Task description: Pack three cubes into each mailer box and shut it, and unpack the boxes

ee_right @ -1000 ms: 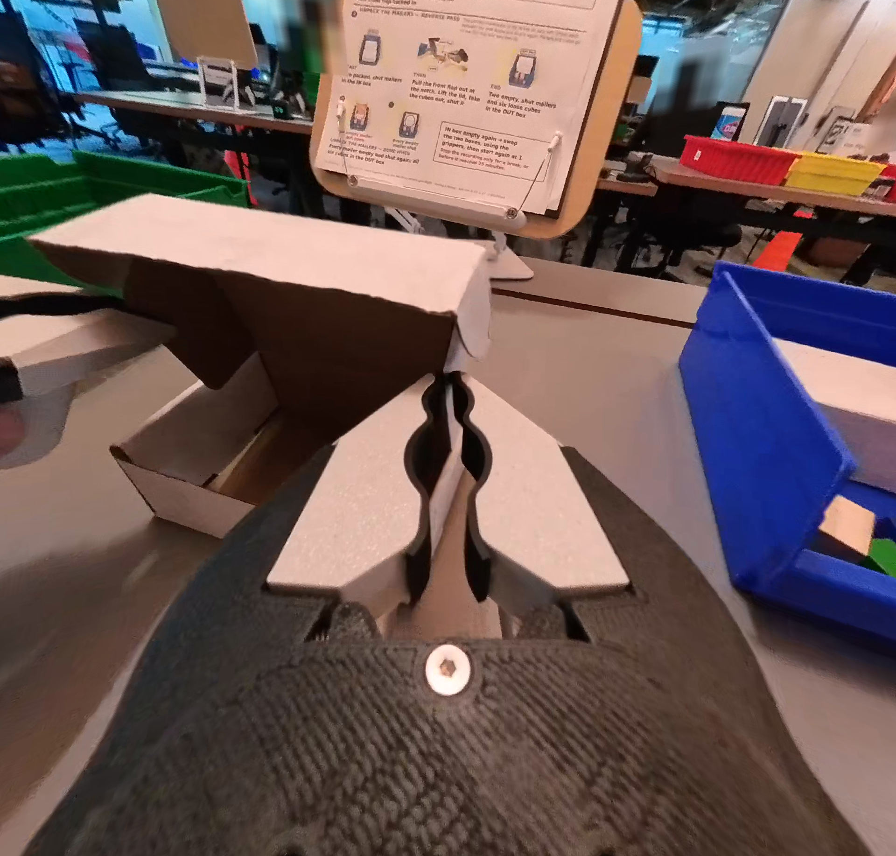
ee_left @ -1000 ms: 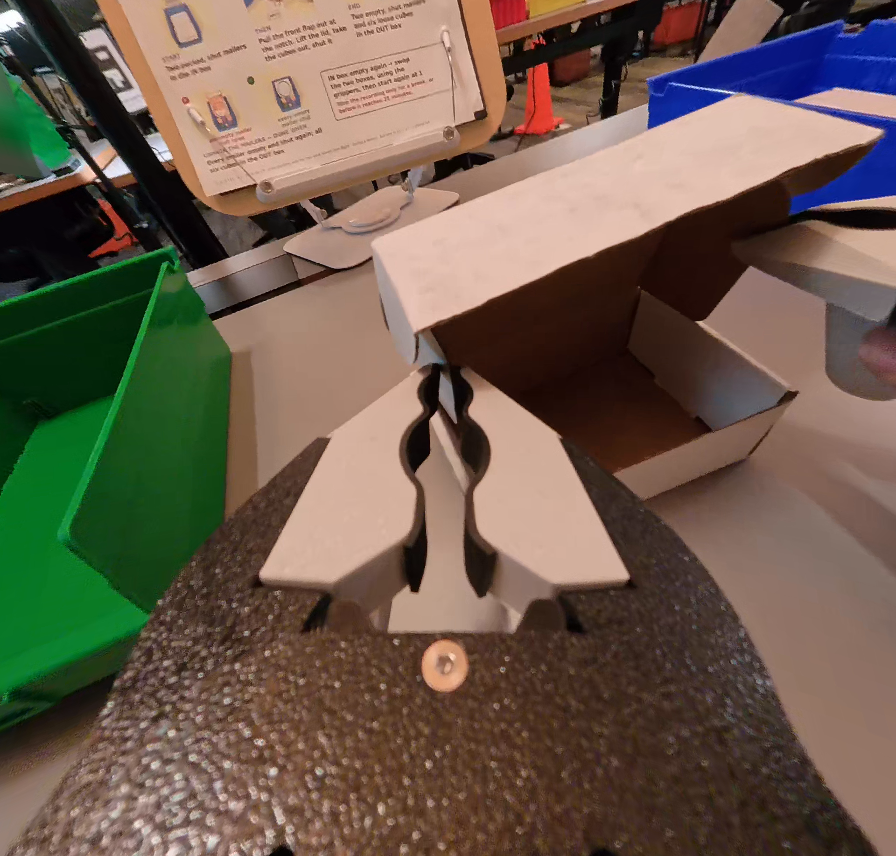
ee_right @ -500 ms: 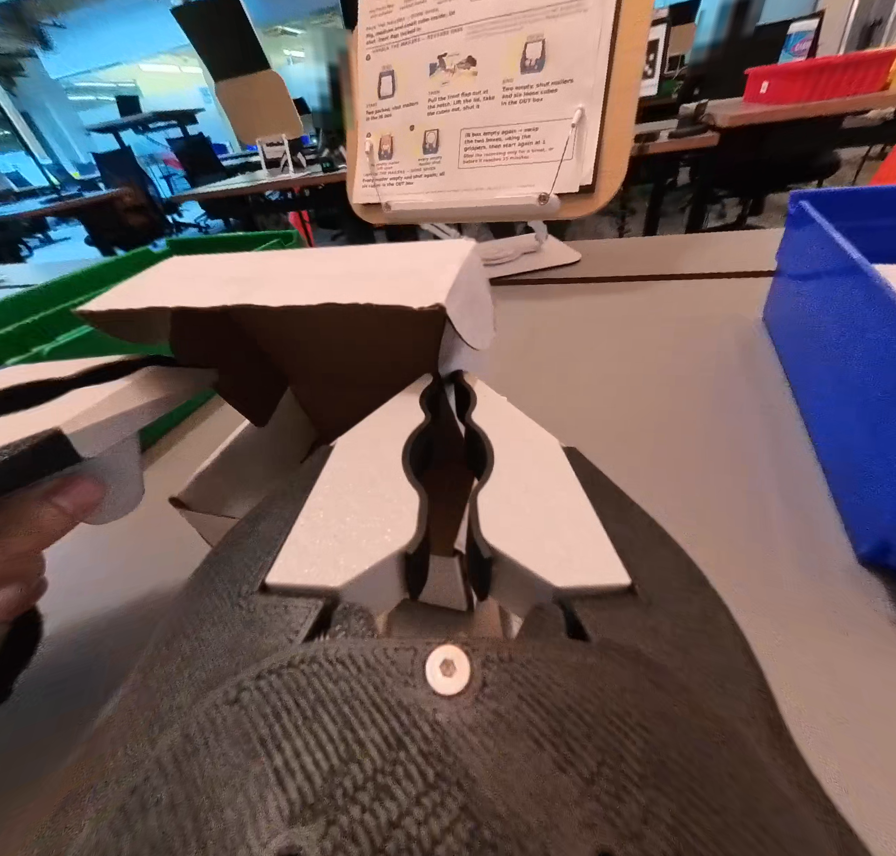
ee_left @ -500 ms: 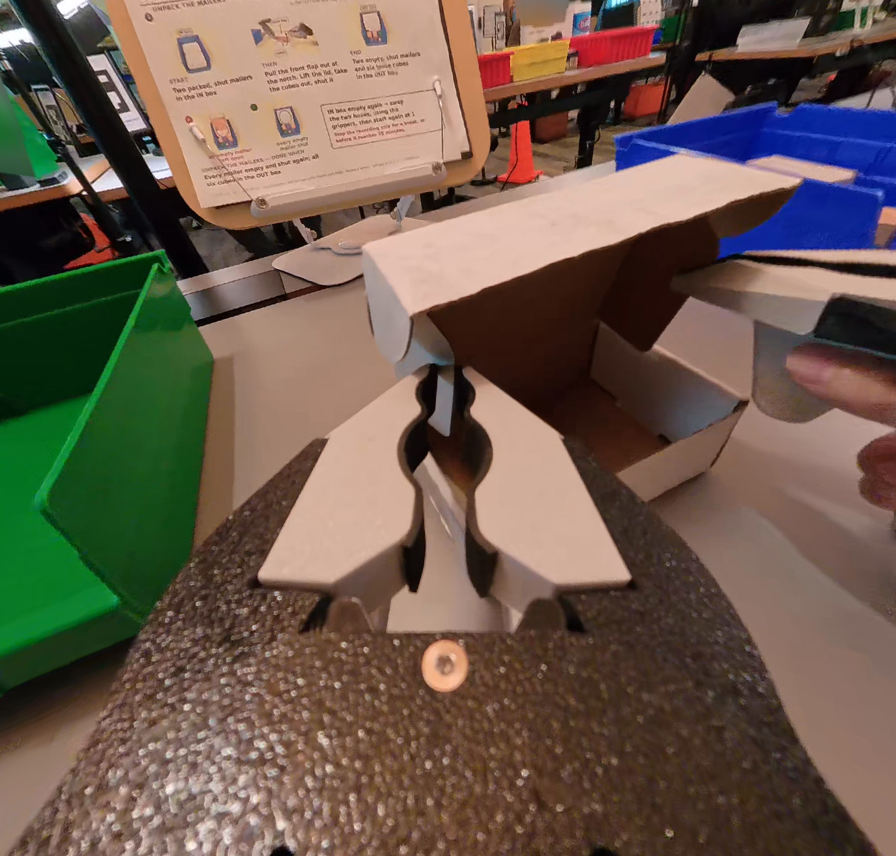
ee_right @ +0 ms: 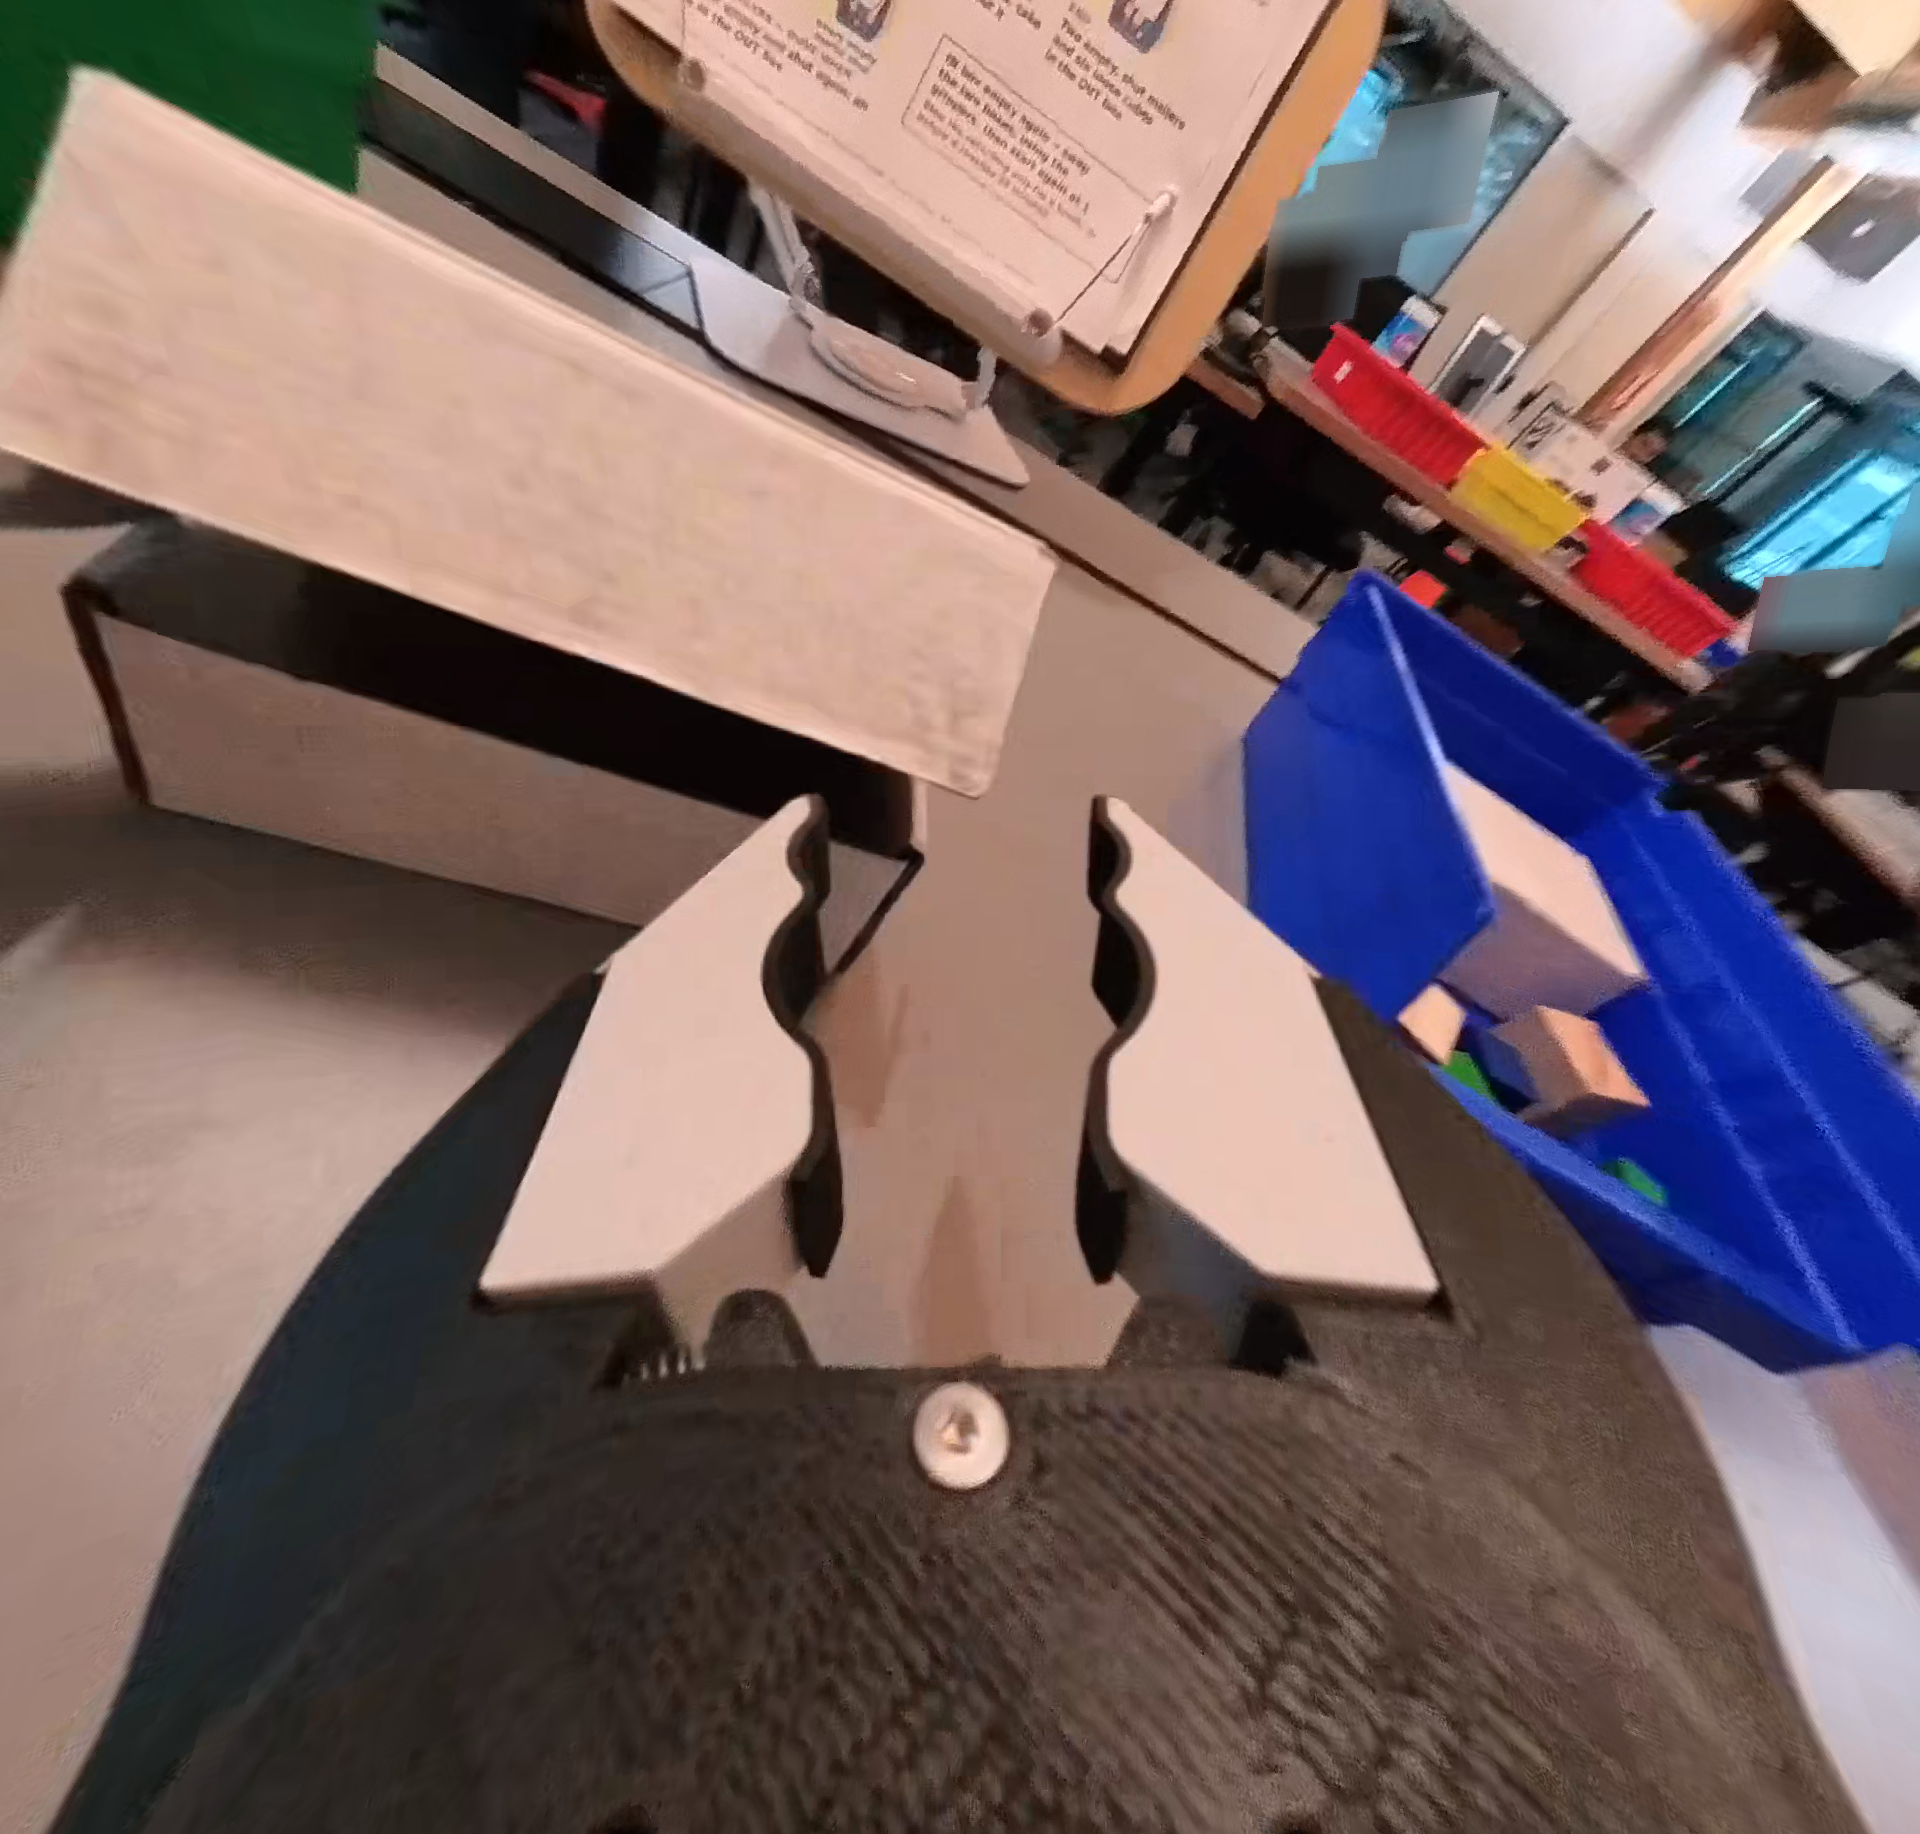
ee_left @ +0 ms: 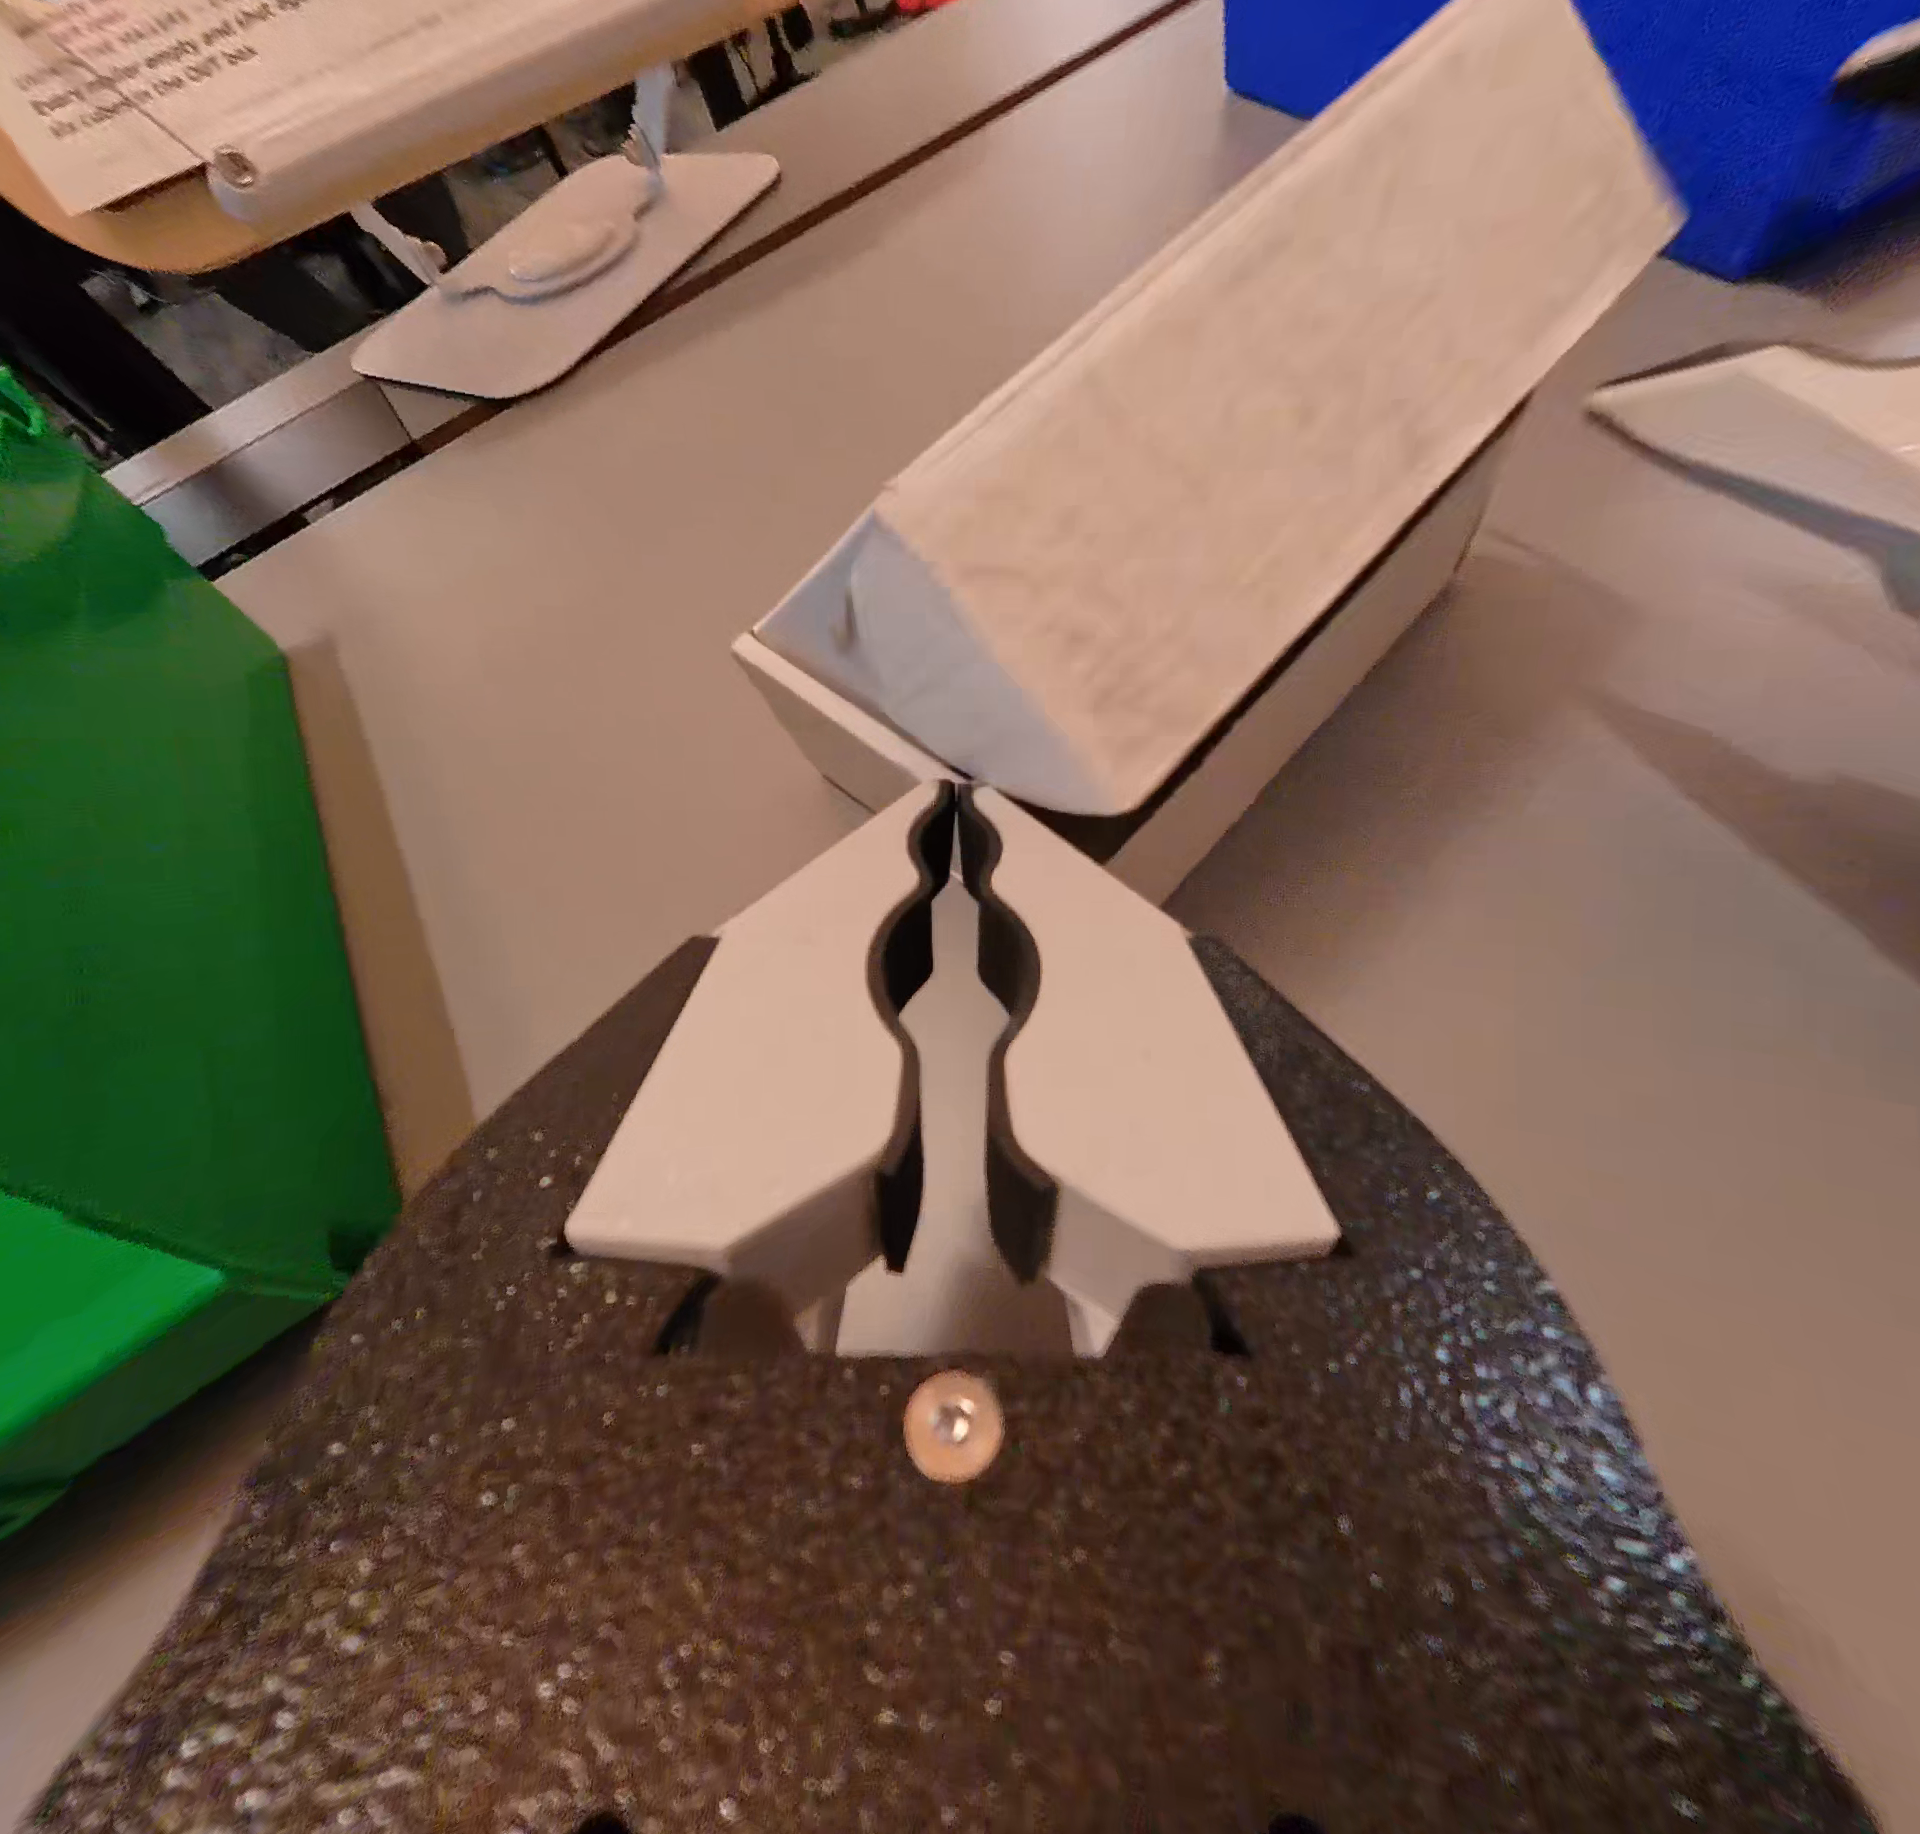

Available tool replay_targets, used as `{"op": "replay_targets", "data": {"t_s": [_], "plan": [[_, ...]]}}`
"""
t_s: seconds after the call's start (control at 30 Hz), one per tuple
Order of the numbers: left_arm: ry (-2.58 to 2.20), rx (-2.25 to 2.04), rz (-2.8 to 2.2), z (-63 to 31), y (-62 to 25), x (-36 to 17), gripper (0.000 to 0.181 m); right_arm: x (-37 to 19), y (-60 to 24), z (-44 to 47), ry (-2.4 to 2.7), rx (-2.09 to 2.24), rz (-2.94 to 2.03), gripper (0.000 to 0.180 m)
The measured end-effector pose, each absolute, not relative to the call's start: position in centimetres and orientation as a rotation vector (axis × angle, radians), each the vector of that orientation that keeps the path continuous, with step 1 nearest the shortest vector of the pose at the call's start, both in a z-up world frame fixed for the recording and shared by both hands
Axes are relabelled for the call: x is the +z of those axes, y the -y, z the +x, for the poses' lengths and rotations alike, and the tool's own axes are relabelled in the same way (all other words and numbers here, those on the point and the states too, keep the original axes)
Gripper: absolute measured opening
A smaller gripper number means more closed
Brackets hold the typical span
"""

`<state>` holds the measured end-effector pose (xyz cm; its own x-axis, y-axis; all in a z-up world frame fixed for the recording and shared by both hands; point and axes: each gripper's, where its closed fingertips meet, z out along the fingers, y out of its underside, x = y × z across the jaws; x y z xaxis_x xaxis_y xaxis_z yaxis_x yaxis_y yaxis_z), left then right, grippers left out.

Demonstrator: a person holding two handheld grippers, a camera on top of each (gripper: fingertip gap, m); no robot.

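Can't see inside the white box [ee_left: 1195,496], lid nearly down. Left gripper [ee_left: 954,797] pinched at its corner, holding anything? Unclear. Right gripper [ee_right: 956,828] gapes empty.

Your left gripper [ee_left: 956,797] has its two grey fingers pressed together, tips nearly touching. Your right gripper [ee_right: 956,828] is tilted, its fingers spread wide apart with nothing between them.
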<state>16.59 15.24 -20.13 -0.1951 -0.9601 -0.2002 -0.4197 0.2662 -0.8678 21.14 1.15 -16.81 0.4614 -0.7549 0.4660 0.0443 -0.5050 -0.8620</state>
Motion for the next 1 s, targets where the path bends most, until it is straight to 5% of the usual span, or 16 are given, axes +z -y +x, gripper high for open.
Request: {"op": "replay_targets", "data": {"t_s": [0.23, 0.43, 0.5, 0.57, 0.63, 0.77, 1.0], "plan": [[-1.981, -0.764, -1.268, 14.8, -15.9, -20.7, 0.032, -14.0, -1.3, 20.4, -0.155, -1.659, -1.818, 0.063], [-1.973, -0.840, -1.339, 14.1, -17.7, -20.0, 0.025, -15.2, -6.0, 21.5, 0.547, -1.998, -1.772, 0.067], [-1.944, -0.907, -1.354, 14.2, -18.0, -19.5, 0.021, -16.0, -6.4, 21.7, 0.584, -1.955, -1.790, 0.059], [-1.889, -0.984, -1.345, 14.6, -18.2, -18.5, 0.017, -15.6, -6.2, 21.8, 0.574, -1.988, -1.765, 0.015], [-1.793, -1.102, -1.299, 15.3, -18.0, -16.6, 0.009, -14.7, -5.9, 20.9, 0.557, -1.981, -1.723, 0.000], [-1.706, -1.301, -1.222, 16.0, -16.2, -14.1, 0.000, -15.9, -5.2, 18.9, 0.615, -1.798, -1.844, 0.000], [-1.882, -1.354, -1.371, 19.6, -14.3, -17.9, 0.000, -19.2, -4.6, 18.2, 0.617, -1.543, -2.029, 0.000]]}}
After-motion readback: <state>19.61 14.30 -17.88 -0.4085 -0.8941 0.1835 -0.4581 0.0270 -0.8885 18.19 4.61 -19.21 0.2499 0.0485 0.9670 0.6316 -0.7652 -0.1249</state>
